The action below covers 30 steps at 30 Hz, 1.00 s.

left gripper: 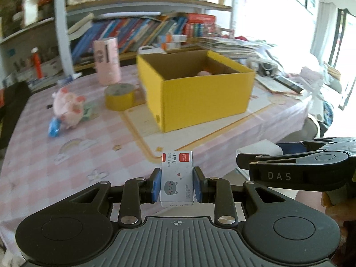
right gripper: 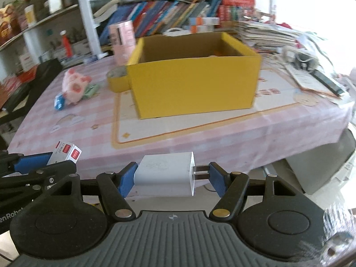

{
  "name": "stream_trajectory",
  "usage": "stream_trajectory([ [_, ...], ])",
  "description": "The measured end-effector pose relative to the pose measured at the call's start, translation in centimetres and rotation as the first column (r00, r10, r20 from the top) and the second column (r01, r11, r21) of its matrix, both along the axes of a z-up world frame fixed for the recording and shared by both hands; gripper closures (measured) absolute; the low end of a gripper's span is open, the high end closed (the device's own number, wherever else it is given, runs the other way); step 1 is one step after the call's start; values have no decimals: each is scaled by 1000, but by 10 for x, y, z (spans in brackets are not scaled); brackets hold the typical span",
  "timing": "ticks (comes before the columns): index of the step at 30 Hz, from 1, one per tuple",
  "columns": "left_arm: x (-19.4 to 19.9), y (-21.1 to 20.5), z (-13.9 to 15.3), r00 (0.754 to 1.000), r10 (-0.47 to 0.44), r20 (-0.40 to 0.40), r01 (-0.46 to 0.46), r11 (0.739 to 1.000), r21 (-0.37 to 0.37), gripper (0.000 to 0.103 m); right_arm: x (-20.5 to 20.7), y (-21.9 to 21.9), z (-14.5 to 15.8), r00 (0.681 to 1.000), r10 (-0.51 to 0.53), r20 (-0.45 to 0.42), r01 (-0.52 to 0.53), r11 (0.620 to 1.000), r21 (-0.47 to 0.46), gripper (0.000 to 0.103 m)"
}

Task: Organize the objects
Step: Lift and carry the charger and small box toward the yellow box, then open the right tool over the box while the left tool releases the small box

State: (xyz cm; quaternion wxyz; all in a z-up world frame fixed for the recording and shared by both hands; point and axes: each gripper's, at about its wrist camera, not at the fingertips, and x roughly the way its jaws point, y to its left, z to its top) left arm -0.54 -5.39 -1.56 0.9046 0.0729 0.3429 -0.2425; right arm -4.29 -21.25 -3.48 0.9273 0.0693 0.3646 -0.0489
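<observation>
Counter (left gripper: 33,166) with a pink checked cloth, seen from both wrist views. Yellow box (left gripper: 195,93) — open-topped, standing on a cream mat (left gripper: 142,124) near the middle. Left of the box: a pink can (left gripper: 106,61), a roll of yellow tape (left gripper: 120,96) just beside the box, and a pink plush pig (left gripper: 67,106). Right gripper (right gripper: 170,174) — fingers clamped on a white charger (right gripper: 164,173), one pad on its body, the other on its prongs, at the counter's near edge. Left gripper (left gripper: 176,183) — fingers clamped on a small staple box (left gripper: 176,178), held above the cloth.
</observation>
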Motion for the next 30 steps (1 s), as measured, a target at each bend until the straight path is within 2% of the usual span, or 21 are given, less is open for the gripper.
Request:
stream_trajectory([
  [9, 7, -33, 2, 998, -67, 8, 67, 998, 12, 75, -5, -35, 0, 996, -89, -3, 89, 996, 17, 36],
  [20, 27, -50, 6, 997, -63, 37, 62, 998, 21, 75, 14, -54, 3, 996, -92, 0, 91, 996, 24, 36],
  [26, 43, -60, 15, 995, -44, 90, 44, 999, 6, 75, 34, -66, 11, 996, -86, 18, 85, 996, 24, 36],
  [30, 58, -71, 28, 987, -48, 151, 46, 999, 14, 75, 49, -78, 26, 993, -92, 71, 90, 995, 29, 36],
])
